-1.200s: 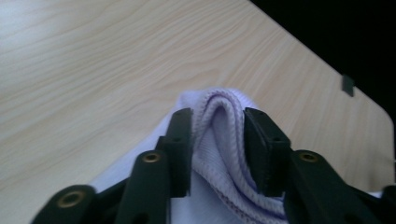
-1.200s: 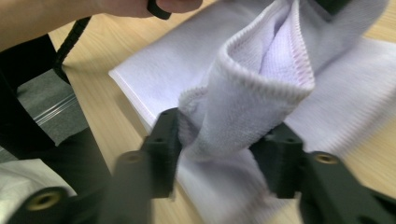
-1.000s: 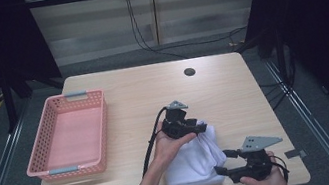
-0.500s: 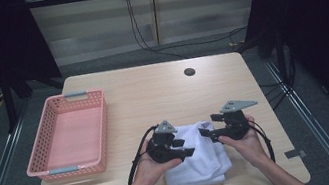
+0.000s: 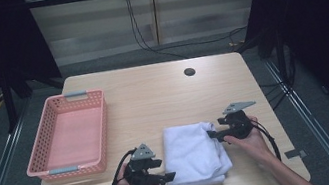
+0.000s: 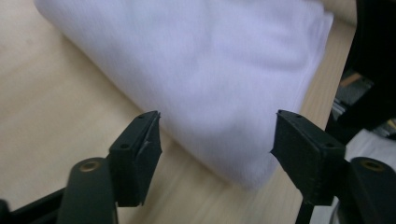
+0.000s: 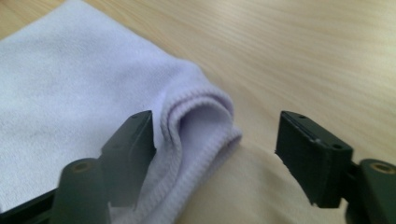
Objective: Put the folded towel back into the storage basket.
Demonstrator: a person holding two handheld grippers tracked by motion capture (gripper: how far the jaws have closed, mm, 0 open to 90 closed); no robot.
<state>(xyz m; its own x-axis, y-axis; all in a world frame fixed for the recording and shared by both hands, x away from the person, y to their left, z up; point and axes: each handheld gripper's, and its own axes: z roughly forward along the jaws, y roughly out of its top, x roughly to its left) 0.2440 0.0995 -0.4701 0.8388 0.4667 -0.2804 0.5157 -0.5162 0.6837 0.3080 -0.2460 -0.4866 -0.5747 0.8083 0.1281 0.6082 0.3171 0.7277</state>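
A folded white towel (image 5: pixel 193 152) lies flat on the wooden table near its front edge. My left gripper (image 5: pixel 168 177) sits low at the towel's front left corner. Its jaws have just been opening, and in the left gripper view the towel's corner (image 6: pixel 210 70) lies between the open left gripper (image 6: pixel 217 126) without being pressed. My right gripper (image 5: pixel 213 135) points at the towel's right edge. Its jaws have just been closing slightly. The right gripper (image 7: pixel 215 120) still stands open, and the rolled hem of the towel (image 7: pixel 196 116) sits between the jaws, close to the left one.
A pink mesh basket (image 5: pixel 38 167) with nothing in it stands at the table's left. A round cable hole (image 5: pixel 189 72) is at the back of the table. The table's front edge runs just below both hands.
The left gripper has slid off the towel toward its front left corner, and its jaws stand wider. The right gripper came from the front right corner to the towel's right edge. The towel now lies flat.
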